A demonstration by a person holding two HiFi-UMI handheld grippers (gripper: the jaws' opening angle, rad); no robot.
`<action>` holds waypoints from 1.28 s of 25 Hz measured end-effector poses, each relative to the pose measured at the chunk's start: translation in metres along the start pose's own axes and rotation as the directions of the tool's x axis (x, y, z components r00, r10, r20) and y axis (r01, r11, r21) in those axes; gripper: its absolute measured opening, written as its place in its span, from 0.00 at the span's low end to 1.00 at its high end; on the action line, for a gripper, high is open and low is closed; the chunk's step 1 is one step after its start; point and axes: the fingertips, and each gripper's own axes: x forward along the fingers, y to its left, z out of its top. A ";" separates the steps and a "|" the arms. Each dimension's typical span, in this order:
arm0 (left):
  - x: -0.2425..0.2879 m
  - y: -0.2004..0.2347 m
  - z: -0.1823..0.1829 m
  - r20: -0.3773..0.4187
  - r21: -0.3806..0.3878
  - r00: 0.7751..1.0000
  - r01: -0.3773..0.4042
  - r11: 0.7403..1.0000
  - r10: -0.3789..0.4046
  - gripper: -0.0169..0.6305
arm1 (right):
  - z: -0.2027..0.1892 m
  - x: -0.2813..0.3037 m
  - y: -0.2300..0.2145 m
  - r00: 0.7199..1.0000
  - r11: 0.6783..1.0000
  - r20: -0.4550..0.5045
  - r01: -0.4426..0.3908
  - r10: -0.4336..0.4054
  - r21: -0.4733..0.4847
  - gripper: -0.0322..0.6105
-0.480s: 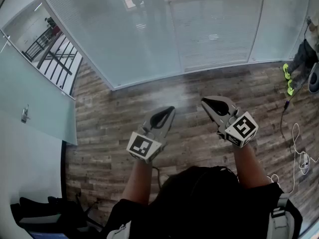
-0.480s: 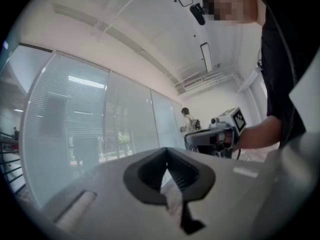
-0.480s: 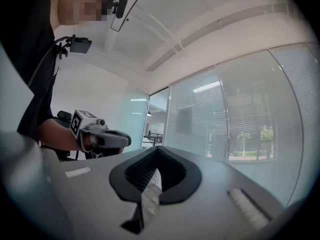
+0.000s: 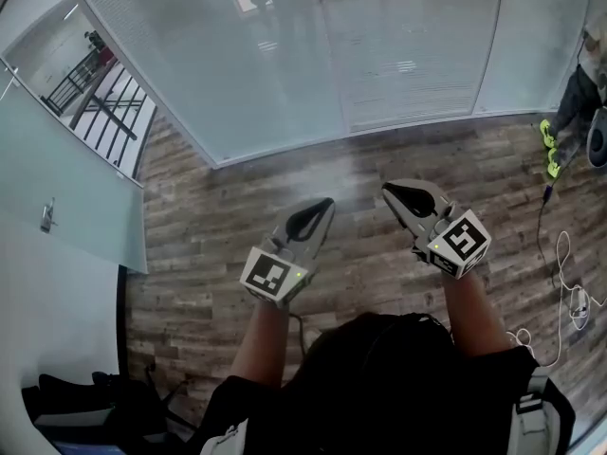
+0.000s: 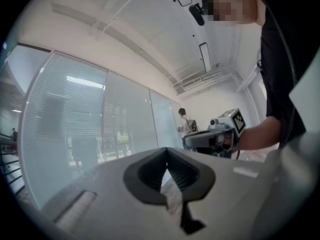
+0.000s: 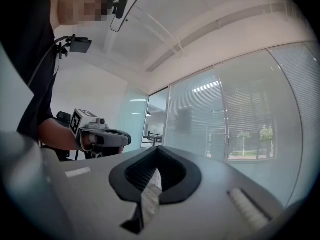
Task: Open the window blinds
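Plainly, both tools are clenched on nothing: the left gripper has its jaws pressed tip to tip, with only air in the dark hollow behind them, and the right gripper is closed the same way. Both point roughly level toward the far glass wall, well apart from it. They are held side by side over the wood plank floor and touch nothing.

The window blinds hang behind that glass, far from the grippers, with their fine horizontal slats lowered across the panes. At far right a person's legs in yellow shoes show near a white cable lying on the floor.
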 end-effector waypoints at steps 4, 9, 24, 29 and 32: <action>0.000 -0.001 0.000 -0.006 -0.011 1.000 0.006 1.000 -0.006 0.03 | 0.000 0.000 0.001 1.000 1.000 0.024 -0.009 0.008 0.029 0.06; 0.003 -0.002 -0.001 -0.004 -0.012 1.000 0.005 1.000 -0.005 0.03 | -0.005 -0.001 0.002 1.000 1.000 0.016 -0.017 0.017 0.018 0.06; 0.013 -0.002 -0.005 -0.030 0.006 0.999 -0.030 1.000 0.031 0.03 | -0.007 0.001 -0.003 0.998 0.998 0.010 -0.062 0.062 0.000 0.06; 0.020 -0.003 -0.006 -0.030 0.024 0.998 -0.054 0.998 0.055 0.03 | -0.012 -0.010 -0.011 0.997 0.997 -0.004 -0.078 0.078 -0.009 0.06; 0.022 -0.004 -0.004 -0.033 0.026 0.997 -0.063 0.998 0.064 0.03 | -0.012 -0.014 -0.015 0.997 0.997 0.002 -0.076 0.076 -0.005 0.06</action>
